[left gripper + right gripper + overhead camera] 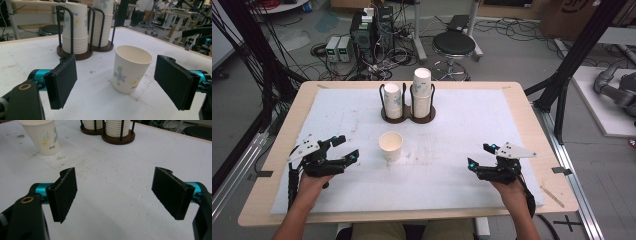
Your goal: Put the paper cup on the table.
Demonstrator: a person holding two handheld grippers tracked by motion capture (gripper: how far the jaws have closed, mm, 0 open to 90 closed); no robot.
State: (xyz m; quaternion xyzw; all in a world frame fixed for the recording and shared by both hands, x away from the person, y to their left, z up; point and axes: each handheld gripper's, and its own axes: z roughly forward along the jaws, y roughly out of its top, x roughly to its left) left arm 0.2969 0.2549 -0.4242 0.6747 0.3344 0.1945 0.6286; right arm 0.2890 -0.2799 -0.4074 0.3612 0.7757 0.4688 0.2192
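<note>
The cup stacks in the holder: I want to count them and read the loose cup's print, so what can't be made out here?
- Cup stacks: tops cut off by the left gripper view's upper edge; rims too fine to count.
- Loose cup: lettering blurred.
- Holder: in the right gripper view, cut off by the top edge.

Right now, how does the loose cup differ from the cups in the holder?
The loose cup stands alone, mouth up, on the white mat. The holder cups are nested in two stacks, upside down, inside the black rack. Both share the same floral paper print.
</note>
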